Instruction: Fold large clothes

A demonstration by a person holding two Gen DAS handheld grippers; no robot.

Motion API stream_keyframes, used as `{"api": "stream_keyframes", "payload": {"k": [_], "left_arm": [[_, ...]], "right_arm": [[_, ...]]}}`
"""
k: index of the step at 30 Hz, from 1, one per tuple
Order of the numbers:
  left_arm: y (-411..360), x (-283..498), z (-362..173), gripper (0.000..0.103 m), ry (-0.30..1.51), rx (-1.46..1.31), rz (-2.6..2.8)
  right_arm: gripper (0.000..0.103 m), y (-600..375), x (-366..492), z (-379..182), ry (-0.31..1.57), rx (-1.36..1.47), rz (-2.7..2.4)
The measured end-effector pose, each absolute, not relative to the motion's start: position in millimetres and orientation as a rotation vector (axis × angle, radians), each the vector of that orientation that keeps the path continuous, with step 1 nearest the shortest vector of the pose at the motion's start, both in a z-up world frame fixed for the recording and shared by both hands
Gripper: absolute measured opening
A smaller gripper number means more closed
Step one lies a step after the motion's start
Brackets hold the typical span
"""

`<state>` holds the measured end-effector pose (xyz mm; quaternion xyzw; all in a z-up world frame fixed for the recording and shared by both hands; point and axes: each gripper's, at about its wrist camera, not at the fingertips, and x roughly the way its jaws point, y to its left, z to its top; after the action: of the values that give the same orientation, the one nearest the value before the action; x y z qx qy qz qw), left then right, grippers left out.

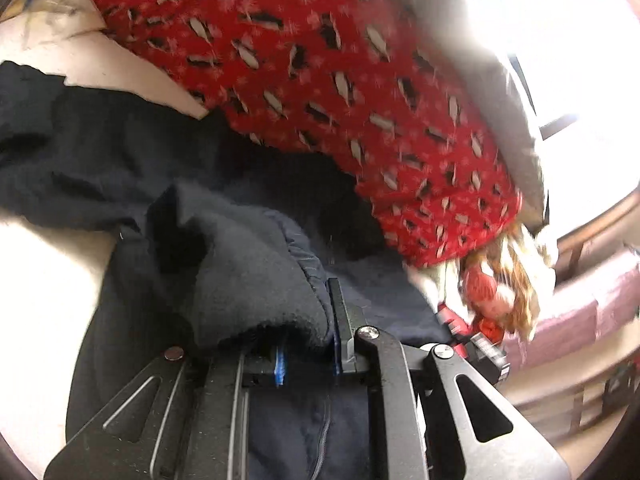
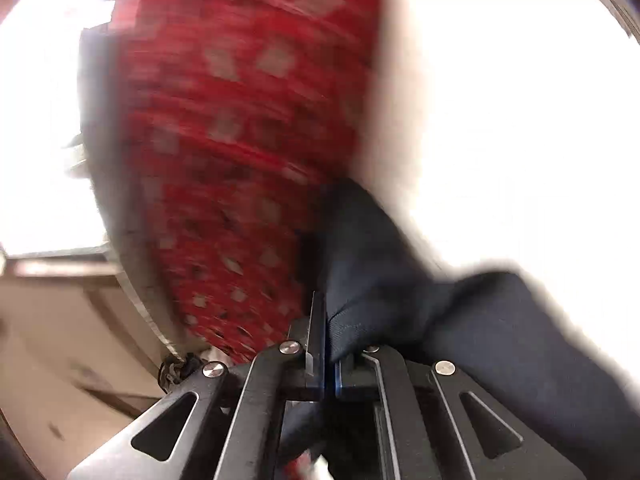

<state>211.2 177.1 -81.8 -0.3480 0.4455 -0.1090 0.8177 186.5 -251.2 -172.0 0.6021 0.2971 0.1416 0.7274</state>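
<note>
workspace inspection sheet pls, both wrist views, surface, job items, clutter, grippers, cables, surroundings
surface: pale bedding or sheet, overexposed, under the clothes.
job's things: dark navy garment, fleecy and crumpled, part lifted; red patterned fabric spread behind it, blurred in the right wrist view.
clutter: small red doll-like item with orange hair at the red fabric's end; pale papers or cloth at top left, unclear.
grippers: left gripper shut on a fold of the navy garment; right gripper shut on another part of it.
cables: nothing seen.
surroundings: bright window glare; pink furniture, blurred.
</note>
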Motion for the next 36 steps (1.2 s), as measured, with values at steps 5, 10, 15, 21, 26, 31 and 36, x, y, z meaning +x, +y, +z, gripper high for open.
{"api": "stream_keyframes", "payload": {"k": [5,10,15,21,26,31,36], "left_arm": [[166,200,-164,0.014,1.191,-0.711,-0.195],[188,172,-146,0.025,1.117,-0.774,-0.262],[191,179,-125,0.077,1.053,-0.737,-0.246],[184,207,-152,0.077,1.157,-0.787,-0.217],[182,215,-138,0.076,1.097,-0.739,-0.215],[179,226,-153,0.073,1.151,-0.579,-0.102],[184,200,-123,0.072,1.058,-0.592,-0.129]], "right_arm": [[0.002,-258,172,-173,0.747,1.106,0.266],[0.013,-264,141,-206,0.931,1.128,0.289],[0.061,-265,136,-142,0.775,1.026,0.379],[0.070,-251,225,-128,0.795,0.777,0.157],[0.006,-224,273,-152,0.918,0.762,0.218],[0.004,-253,258,-131,0.700,0.757,0.135],[0.020,-269,251,-148,0.836,0.760,0.034]]}}
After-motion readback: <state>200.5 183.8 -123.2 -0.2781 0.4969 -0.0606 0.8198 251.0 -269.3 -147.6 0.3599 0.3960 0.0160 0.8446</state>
